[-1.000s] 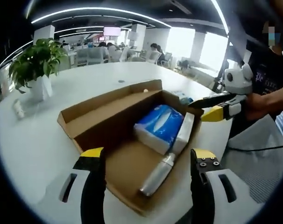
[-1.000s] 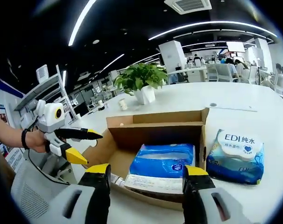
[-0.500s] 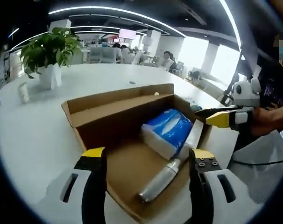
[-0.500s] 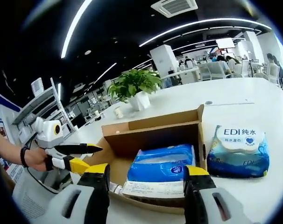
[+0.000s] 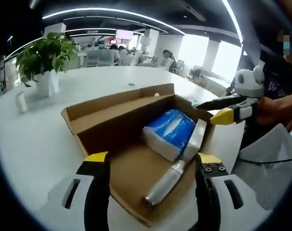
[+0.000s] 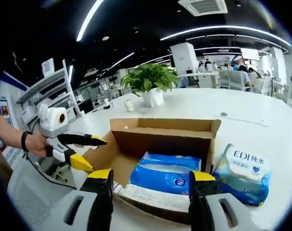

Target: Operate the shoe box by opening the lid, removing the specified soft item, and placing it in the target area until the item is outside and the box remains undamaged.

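We are looking at one blue soft tissue pack (image 6: 166, 172) lying inside the open cardboard shoe box (image 5: 118, 115), against its right wall beside one silver tube (image 5: 164, 183). We are judging it light, squashy and slick in its film, best pinched across its short middle. Outside the box, touching that wall, one wet-wipes pack (image 6: 242, 174) is lying. The left gripper (image 5: 151, 164) and right gripper (image 6: 151, 179) are both hovering with jaws spread, empty. Beyond the box one potted plant (image 5: 41, 60) is standing.
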Demonstrator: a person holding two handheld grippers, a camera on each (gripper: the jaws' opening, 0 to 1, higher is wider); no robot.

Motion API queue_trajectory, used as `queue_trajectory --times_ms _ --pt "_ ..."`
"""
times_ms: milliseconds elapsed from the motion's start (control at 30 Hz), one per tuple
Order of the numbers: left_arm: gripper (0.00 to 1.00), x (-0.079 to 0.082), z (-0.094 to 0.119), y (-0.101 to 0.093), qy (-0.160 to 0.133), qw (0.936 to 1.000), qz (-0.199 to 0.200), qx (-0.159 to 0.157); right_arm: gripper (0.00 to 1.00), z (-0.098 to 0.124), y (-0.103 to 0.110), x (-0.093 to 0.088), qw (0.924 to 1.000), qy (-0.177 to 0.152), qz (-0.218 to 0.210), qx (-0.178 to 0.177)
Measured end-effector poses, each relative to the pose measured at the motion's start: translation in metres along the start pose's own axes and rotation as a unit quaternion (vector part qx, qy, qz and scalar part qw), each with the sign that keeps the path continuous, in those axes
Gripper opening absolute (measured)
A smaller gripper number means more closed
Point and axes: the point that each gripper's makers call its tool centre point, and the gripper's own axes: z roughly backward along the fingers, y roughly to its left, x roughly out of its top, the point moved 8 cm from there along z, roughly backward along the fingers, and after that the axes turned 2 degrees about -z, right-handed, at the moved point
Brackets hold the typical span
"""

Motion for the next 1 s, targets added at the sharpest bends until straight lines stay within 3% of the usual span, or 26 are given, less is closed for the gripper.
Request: queue_trajectory --times_ms 100,233,500,700,767,900,1000 --pt "0.72 0.0 0.001 0.001 -0.001 1.0 0.001 0.0 0.62 -0.005 -0.008 0.013 0.9963 0.043 0.073 0.009" --pt "0.72 0.0 0.003 -0.001 -0.001 1.0 0.001 -0.002 0.62 -0.015 -0.015 0.027 0.9881 0.083 0.126 0.03" --pt "0.72 -0.002 0.008 -0.001 -0.004 1.0 0.004 0.0 0.62 -0.041 -0.018 0.031 0.9579 0.171 0.212 0.089" --pt "0.72 -0.002 0.011 -0.003 -0.012 0.9999 0.011 0.002 0.62 -0.056 -0.02 0.03 0.9371 0.209 0.26 0.103" --pt "0.71 -0.002 0.012 -0.003 -0.013 0.9998 0.013 0.002 0.63 -0.06 -0.018 0.029 0.9282 0.221 0.276 0.116" --pt "0.71 -0.004 0.011 -0.005 -0.011 0.9998 0.017 0.0 0.63 -0.068 -0.017 0.027 0.903 0.253 0.322 0.131" --pt "0.71 -0.006 0.012 -0.006 -0.007 0.9998 0.021 -0.003 0.63 -0.073 -0.019 0.025 0.8799 0.277 0.361 0.136"
